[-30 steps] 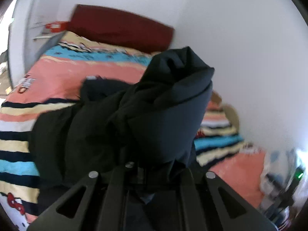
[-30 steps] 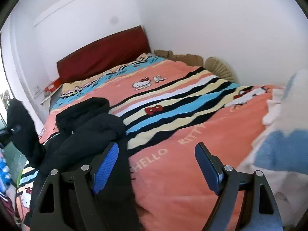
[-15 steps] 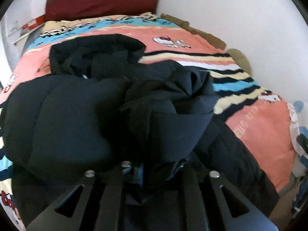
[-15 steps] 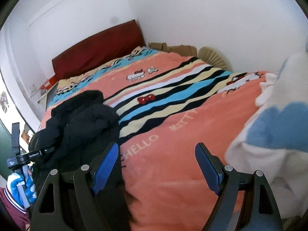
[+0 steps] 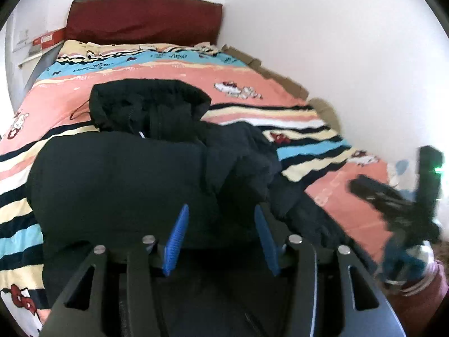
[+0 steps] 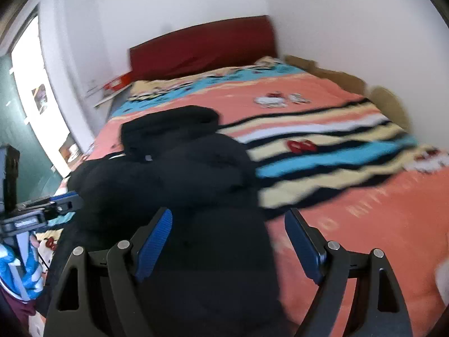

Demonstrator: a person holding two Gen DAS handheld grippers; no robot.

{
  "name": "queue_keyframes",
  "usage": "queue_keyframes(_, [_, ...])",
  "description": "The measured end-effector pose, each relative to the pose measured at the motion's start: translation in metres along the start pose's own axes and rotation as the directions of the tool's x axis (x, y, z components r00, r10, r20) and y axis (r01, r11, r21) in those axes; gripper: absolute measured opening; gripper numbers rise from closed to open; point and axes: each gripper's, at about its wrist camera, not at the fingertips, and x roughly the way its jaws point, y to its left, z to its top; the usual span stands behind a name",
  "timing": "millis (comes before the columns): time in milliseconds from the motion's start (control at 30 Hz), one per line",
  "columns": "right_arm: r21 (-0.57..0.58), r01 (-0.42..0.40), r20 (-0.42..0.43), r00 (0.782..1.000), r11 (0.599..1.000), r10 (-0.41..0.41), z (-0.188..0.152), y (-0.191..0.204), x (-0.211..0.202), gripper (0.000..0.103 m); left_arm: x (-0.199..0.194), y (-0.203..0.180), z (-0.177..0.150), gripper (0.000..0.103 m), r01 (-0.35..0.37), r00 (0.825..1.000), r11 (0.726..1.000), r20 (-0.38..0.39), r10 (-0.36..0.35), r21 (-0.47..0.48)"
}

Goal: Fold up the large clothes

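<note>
A large black padded jacket [image 5: 123,179] lies bunched on the striped bed, its hood [image 5: 148,104] toward the headboard. In the left wrist view my left gripper [image 5: 220,219] is open just above the jacket's near part, holding nothing. In the right wrist view the jacket [image 6: 174,174] fills the lower left, and my right gripper [image 6: 227,224] is open over its near edge, empty. The right gripper also shows blurred at the right of the left wrist view [image 5: 393,205]. The left gripper shows at the left edge of the right wrist view [image 6: 42,207].
The bed has a pink, blue, cream and black striped cover [image 5: 294,118] and a dark red headboard [image 5: 143,16]. White walls run along its far and right sides. A small shelf with a red box [image 5: 45,39] is at the far left. A doorway [image 6: 36,106] is on the left.
My left gripper has opened and let go of the jacket's fold, which now lies flat on the pile. My right gripper has swung left over the jacket, still open.
</note>
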Motion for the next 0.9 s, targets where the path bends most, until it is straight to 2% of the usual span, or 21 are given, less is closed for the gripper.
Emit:
queue_keyframes(67, [-0.023, -0.027, 0.005, 1.0, 0.999, 0.028, 0.008, 0.02, 0.009, 0.082, -0.013, 0.014, 0.002, 0.048, 0.006, 1.0, 1.0, 0.024, -0.005, -0.014])
queue_keyframes(167, [-0.06, -0.062, 0.01, 0.998, 0.996, 0.063, 0.02, 0.049, 0.019, 0.082, -0.025, 0.04, 0.006, 0.049, -0.035, 0.998, 0.999, 0.044, 0.037, -0.038])
queue_keyframes(300, [-0.127, -0.099, -0.006, 0.995, 0.987, 0.099, 0.029, 0.085, 0.039, 0.082, -0.017, 0.091, 0.017, 0.049, -0.185, 0.982, 0.981, 0.036, 0.187, -0.062])
queue_keyframes(433, [-0.2, -0.106, -0.049, 0.994, 0.974, 0.098, 0.033, 0.12, 0.077, 0.082, 0.003, 0.134, 0.037, 0.049, -0.304, 0.952, 0.95, 0.017, 0.306, -0.069])
queue_keyframes(567, [-0.237, -0.106, -0.094, 0.992, 0.966, 0.086, 0.036, 0.136, 0.121, 0.082, 0.031, 0.17, 0.052, 0.049, -0.35, 0.936, 0.932, -0.01, 0.351, -0.089])
queue_keyframes(667, [-0.244, -0.083, -0.142, 0.989, 0.966, 0.049, 0.028, 0.13, 0.149, 0.082, 0.06, 0.193, 0.043, 0.049, -0.365, 0.931, 0.924, -0.062, 0.36, -0.112])
queue_keyframes(767, [-0.218, -0.104, -0.215, 0.975, 0.97, 0.056, 0.007, 0.111, 0.167, 0.082, 0.081, 0.187, 0.021, 0.049, -0.339, 0.939, 0.937, -0.089, 0.332, -0.086])
queue_keyframes(900, [-0.208, -0.149, -0.26, 0.961, 0.967, 0.092, -0.016, 0.097, 0.16, 0.084, 0.084, 0.165, -0.018, 0.05, -0.34, 0.938, 0.94, -0.09, 0.336, -0.032])
